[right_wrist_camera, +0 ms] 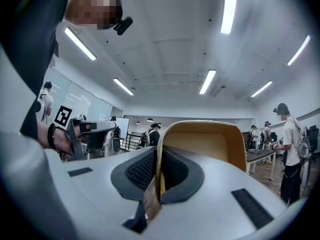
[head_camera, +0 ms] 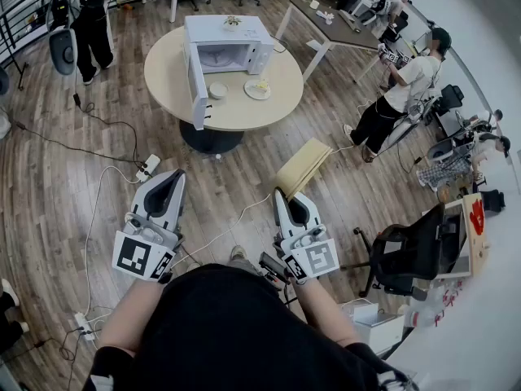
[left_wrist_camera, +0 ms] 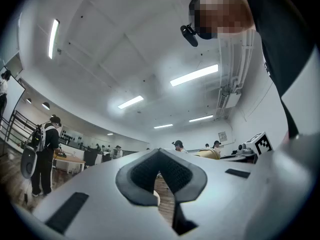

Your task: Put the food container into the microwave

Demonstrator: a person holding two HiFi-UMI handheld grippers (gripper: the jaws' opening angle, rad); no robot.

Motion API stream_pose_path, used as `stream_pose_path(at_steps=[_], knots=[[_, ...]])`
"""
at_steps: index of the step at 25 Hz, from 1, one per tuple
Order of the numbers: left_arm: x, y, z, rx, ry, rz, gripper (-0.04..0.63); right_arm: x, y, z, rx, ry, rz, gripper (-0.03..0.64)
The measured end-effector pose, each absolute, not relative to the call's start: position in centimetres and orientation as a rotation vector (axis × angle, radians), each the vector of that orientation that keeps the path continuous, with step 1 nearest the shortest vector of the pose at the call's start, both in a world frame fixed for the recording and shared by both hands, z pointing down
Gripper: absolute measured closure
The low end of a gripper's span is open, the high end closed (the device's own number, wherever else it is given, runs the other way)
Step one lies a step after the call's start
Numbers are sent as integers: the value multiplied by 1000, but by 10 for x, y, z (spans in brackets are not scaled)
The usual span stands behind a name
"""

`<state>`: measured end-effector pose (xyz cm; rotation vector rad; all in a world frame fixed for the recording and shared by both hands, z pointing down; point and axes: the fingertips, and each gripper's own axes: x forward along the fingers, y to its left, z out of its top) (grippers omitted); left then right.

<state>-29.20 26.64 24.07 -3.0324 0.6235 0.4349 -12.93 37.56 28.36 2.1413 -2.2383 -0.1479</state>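
Food container point(head_camera: 303, 166) is showing a matt, smooth tan wall. Right claw point(head_camera: 282, 194) and left claw point(head_camera: 174, 175) are presenting matt grey plastic with rough, dark pads point(right_wrist_camera: 137, 171). Microwave point(head_camera: 228, 32) is showing a glossy white casing; floor point(head_camera: 73, 169) is showing wood-grain planks.

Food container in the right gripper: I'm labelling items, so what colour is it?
Tan food container, clearest in the right gripper view.

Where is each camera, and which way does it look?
Head view: on the person's head, looking down at left claw, right claw, forearms, microwave.
Left gripper view: on the left claw, facing up along shut jaws; torso shows.
Right gripper view: on the right claw, jaws clamping the food container; torso shows.
Shared: head view shows that container too.
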Motion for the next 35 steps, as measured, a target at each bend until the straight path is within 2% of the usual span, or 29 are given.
stream_pose_path(at_steps=[19, 35], knots=[[-317, 268, 252, -3080, 627, 446, 575, -167, 388, 287, 2087, -2252, -143, 592], [-265, 229, 253, -3035, 685, 390, 575, -107, 335, 297, 2050, -2319, -103, 592]])
